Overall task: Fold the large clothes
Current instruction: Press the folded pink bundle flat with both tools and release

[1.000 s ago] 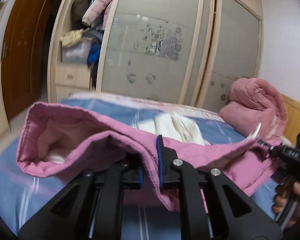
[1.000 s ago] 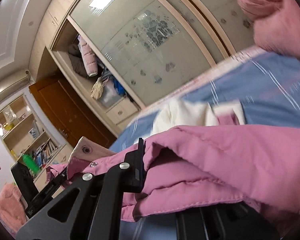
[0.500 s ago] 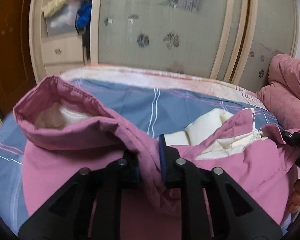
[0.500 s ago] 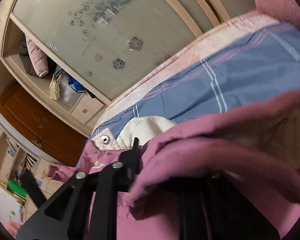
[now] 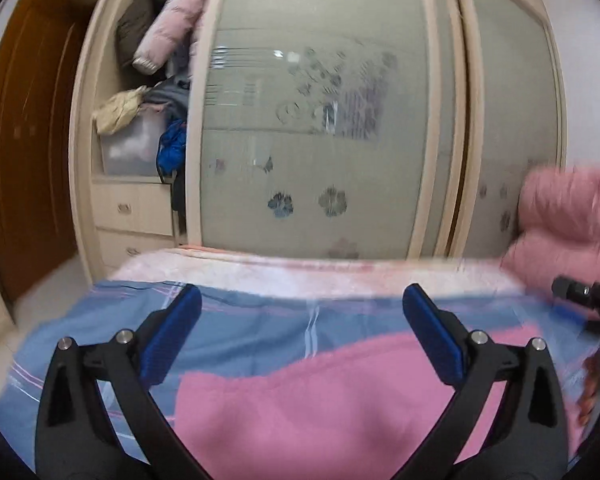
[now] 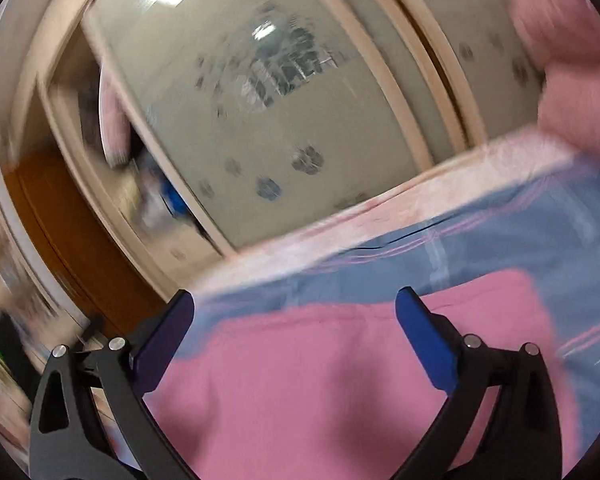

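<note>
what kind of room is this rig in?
Most likely a home bedroom: a bed with a blue striped sheet, a sliding-door wardrobe with an open section stuffed with clothes, and a pink garment laid out on the bed.

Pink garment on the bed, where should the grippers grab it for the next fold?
Probably the far edge of the pink garment, which lies flat on the blue bedsheet. Come in low from the near side, one pad slid under that hem. Left hand-held gripper and right hand-held gripper have just opened, empty.

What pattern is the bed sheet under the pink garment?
Blue with thin pink and white stripes, on the sheet; clearest in the left wrist view.
</note>
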{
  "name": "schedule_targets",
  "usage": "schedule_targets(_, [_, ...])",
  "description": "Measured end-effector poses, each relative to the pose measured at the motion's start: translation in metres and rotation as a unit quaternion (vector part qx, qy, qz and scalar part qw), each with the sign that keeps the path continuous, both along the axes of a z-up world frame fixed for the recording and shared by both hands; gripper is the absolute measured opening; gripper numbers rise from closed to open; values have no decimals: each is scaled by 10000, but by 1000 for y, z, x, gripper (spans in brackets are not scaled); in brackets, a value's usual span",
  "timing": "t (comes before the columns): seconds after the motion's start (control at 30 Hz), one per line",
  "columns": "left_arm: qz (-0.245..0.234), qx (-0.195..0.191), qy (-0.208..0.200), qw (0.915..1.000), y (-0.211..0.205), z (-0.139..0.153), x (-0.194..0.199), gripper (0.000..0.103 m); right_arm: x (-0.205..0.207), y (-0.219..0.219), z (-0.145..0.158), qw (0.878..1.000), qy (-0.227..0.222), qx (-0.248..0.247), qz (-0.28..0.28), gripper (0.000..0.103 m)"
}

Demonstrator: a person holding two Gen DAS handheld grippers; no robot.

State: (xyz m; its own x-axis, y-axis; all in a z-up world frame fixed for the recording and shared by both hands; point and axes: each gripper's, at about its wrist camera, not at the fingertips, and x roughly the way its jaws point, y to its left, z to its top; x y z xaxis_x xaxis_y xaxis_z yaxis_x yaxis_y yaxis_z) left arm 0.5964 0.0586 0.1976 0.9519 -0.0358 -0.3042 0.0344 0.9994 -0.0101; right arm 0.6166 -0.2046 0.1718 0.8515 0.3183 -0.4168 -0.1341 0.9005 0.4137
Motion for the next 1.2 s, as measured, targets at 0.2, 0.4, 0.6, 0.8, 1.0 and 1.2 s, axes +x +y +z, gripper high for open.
schedule_targets(0.2, [99,1402,1341,9809,-59,-93,34,101,12,45,-65,9806,661,-1821,-288,102])
schedule_targets(0.4, [251,1296,1349,9820,-60,-149,48,101,27,32,-144,9825,1006,-1548,-254,102])
schedule_targets(0.6, [147,1094,1489,9827,-59,-169,61,101,29,28,-157,9857,1013,-1325,-249,102])
schedule_targets(0.8, [406,1586,1124,9801,-70,-161,42,101,19,29,-145,9864,904,-1335,-308,102])
schedule_targets(1.0, [212,940,761,9924,-51,-133,-86,101,-130,-10,-111,9982,10,-497,-321,102])
schedule_targets(1.2, [182,258,1126,9931,-22,-159,-252,101,-312,-25,-137,9877,-5,-1384,-735,102])
